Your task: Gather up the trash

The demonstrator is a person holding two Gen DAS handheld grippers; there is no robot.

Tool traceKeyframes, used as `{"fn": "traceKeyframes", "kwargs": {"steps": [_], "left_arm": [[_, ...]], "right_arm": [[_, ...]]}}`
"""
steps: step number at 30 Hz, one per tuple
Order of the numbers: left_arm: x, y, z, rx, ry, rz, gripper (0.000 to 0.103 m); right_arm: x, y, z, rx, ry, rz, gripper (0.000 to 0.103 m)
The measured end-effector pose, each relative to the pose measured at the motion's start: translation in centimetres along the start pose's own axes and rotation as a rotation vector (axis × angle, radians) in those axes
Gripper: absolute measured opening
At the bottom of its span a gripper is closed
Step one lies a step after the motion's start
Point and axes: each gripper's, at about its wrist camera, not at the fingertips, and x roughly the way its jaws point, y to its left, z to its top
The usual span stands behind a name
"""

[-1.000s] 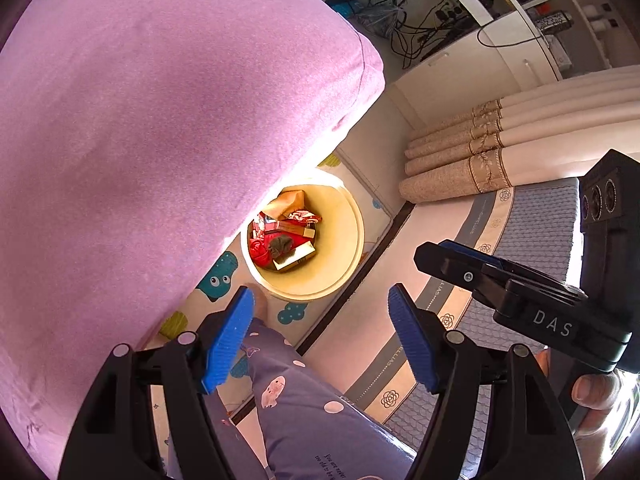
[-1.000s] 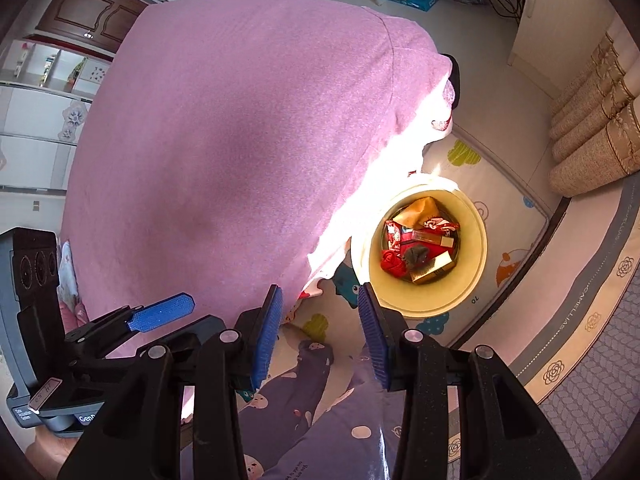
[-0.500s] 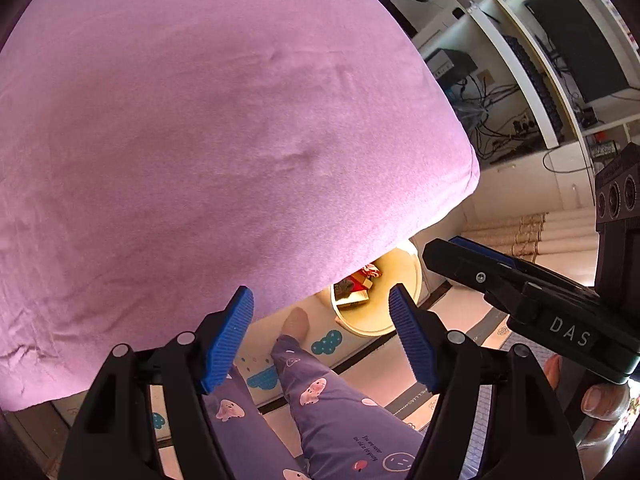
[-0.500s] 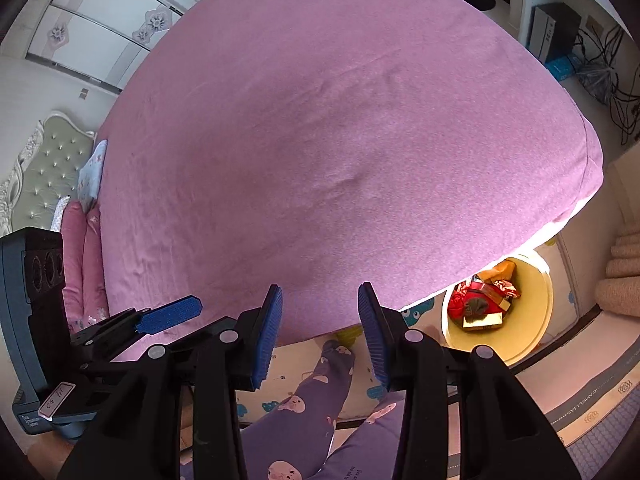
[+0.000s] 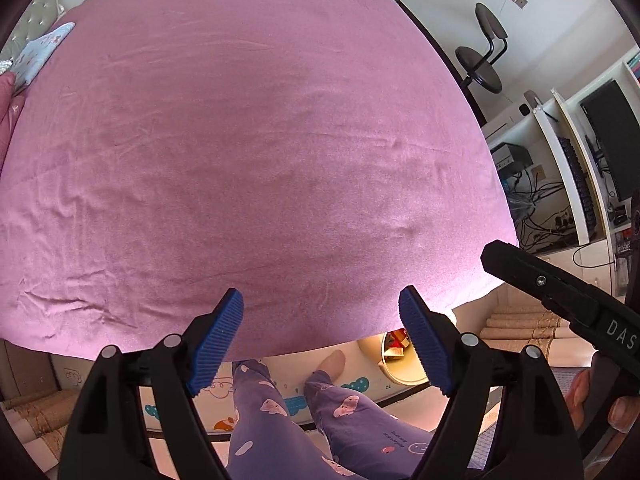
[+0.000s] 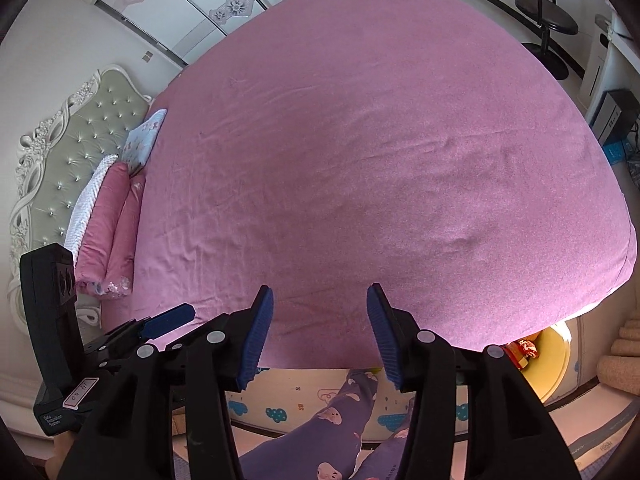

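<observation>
Both claws, left claw (image 5: 320,336) and right claw (image 6: 318,330), have just been opening and hold nothing, so scan the pink bed (image 5: 248,152) carefully for trash before leaving the bin (image 6: 554,356).

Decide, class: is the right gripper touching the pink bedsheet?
Apart. In the right wrist view the right gripper hangs above the pink bedsheet, its jaws open with nothing between them; the floor mat shows beneath the pads.
</observation>
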Motion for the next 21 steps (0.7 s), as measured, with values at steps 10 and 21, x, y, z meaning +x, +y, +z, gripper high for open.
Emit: {"fn": "traceKeyframes", "kwargs": {"steps": [10, 21], "left_arm": [[-3.9, 1.3, -0.5, -0.071, -0.084, 0.040, 0.091], [-8.5, 1.2, -0.6, -0.073, -0.263, 0.131, 0.099]], "right_arm": [[-1.2, 3.4, -0.9, -0.055, -0.003, -0.088, 0.052], [-4.8, 4.9, -1.0, -0.095, -0.186, -0.150, 0.079]]}}
